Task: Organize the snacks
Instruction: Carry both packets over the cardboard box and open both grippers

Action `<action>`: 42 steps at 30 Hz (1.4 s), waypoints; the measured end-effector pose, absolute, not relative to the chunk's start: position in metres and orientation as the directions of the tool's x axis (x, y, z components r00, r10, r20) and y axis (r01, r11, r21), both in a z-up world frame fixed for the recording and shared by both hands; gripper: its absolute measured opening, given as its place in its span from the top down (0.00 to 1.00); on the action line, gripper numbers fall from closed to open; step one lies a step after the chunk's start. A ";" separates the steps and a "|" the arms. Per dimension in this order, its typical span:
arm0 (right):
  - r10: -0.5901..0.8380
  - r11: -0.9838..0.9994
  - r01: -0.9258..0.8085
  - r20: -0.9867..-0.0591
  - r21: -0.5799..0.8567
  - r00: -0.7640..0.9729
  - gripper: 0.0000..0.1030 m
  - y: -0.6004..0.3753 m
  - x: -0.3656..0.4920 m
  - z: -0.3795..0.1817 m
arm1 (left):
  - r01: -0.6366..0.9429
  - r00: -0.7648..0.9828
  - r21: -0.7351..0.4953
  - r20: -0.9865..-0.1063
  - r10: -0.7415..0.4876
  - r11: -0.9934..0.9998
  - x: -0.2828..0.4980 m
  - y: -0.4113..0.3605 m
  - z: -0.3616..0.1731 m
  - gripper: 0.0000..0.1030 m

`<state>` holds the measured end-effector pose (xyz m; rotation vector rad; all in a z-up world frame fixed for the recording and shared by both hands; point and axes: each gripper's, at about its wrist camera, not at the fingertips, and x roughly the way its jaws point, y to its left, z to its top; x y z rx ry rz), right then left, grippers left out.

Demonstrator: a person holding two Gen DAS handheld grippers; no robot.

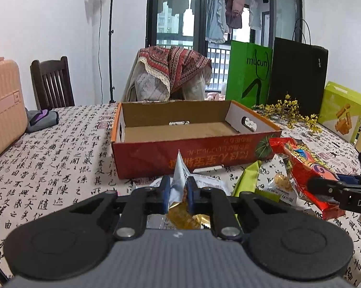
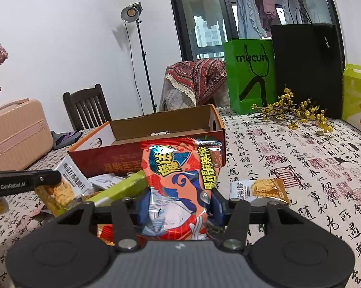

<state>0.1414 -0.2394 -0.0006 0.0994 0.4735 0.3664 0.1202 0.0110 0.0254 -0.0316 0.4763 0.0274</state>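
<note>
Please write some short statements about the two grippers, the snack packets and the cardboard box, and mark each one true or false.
1. The right gripper holds a red snack packet. True.
2. The cardboard box is full of snacks. False: no snacks are seen inside.
3. The left gripper stands wide open. False: it is shut on a white and gold snack packet.
4. A green paper bag stands behind the box. True.

One cardboard box point(image 2: 156, 129); one red snack packet point(image 2: 180, 182); two shopping bags, green point(image 2: 250, 76) and black point(image 2: 305, 69); two hand-held grippers point(image 1: 178, 187) point(image 2: 178, 204).
</note>
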 end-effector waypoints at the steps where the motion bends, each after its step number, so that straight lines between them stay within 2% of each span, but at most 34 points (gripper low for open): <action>1: 0.368 0.930 -0.323 -0.425 0.176 0.827 0.52 -0.238 0.142 0.000 | -0.033 0.891 -0.024 -0.453 0.019 0.999 0.120 0.011 0.027 0.85; 13: 0.374 0.927 -0.348 -0.352 0.137 0.858 0.52 -0.218 0.176 0.039 | -0.038 0.942 -0.022 -0.334 0.029 0.999 0.144 0.010 0.070 0.85; 21: 0.380 0.925 -0.355 -0.330 0.138 0.864 0.52 -0.199 0.229 0.073 | -0.047 0.955 -0.056 -0.294 0.029 0.997 0.181 0.010 0.097 0.85; 31: 0.357 0.934 -0.328 -0.394 0.142 0.847 0.52 -0.169 0.310 0.072 | -0.157 0.920 -0.061 -0.372 0.124 0.986 0.257 0.026 0.089 0.85; 33: 0.355 0.935 -0.316 -0.410 0.161 0.840 0.52 -0.165 0.324 0.064 | -0.206 0.906 -0.032 -0.384 0.178 0.978 0.271 0.028 0.080 0.85; 42: 0.361 0.932 -0.304 -0.453 0.197 0.815 0.52 -0.165 0.353 0.019 | -0.218 0.891 -0.026 -0.413 0.188 0.976 0.292 0.040 0.045 0.85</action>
